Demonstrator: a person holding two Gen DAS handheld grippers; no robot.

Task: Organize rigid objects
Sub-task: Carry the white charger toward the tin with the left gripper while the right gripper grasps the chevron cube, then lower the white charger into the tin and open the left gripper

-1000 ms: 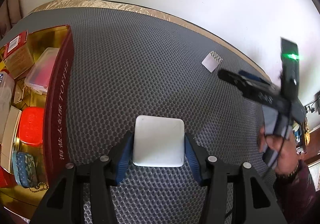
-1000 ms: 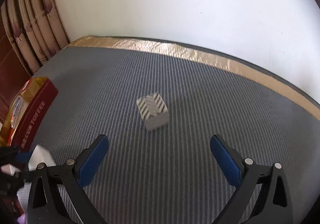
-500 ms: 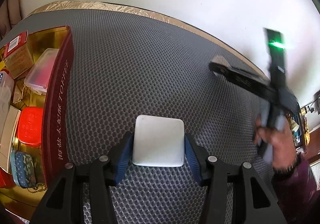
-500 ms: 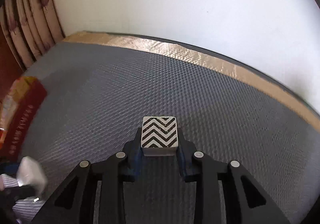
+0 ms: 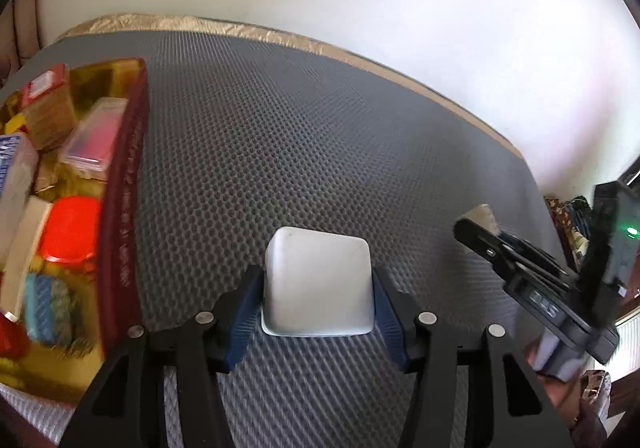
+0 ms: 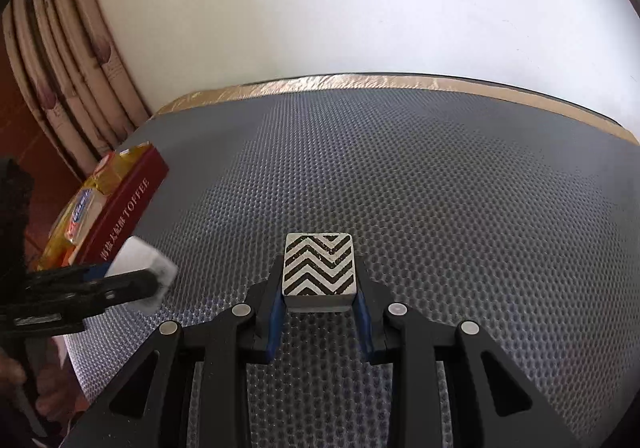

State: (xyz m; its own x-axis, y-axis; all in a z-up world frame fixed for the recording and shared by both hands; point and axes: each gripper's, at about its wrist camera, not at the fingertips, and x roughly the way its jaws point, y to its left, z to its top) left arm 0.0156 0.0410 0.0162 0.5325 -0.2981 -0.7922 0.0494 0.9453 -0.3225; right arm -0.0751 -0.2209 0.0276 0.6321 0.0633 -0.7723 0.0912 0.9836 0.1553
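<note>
The right gripper (image 6: 319, 298) now has its blue pads clamped against both sides of the chevron block (image 6: 319, 266), a small square piece with a black-and-white zigzag top; a second ago those jaws stood wide apart with the block lying free on the mat ahead of them, so the grasp is new, and the block looks lifted a little clear of the surface, though the fisheye angle makes that hard to confirm. The left gripper (image 5: 318, 306) is likewise clenched on the white box (image 5: 319, 284), a rounded white square held flat between its pads, and that grip has not changed over the last second; what has changed is the framing, with the open tin drawn closer and blurred by motion, which suggests the left hand is swinging toward it. Around both tools spreads the grey honeycomb mat (image 6: 440, 188), edged at the back with a gold strip (image 6: 360, 82) below a white wall. To the left sits the red toffee tin (image 5: 124, 208), open and already packed with a red-lidded jar (image 5: 70, 228), a clear plastic case (image 5: 96, 140) and several cartons. In the left view the right tool shows at the far right, raised off the mat. With both loose pieces now in hand and nothing else lying on the mat in view, the task seems near its end: each item has to be carried to the tin and set into a free gap.
</note>
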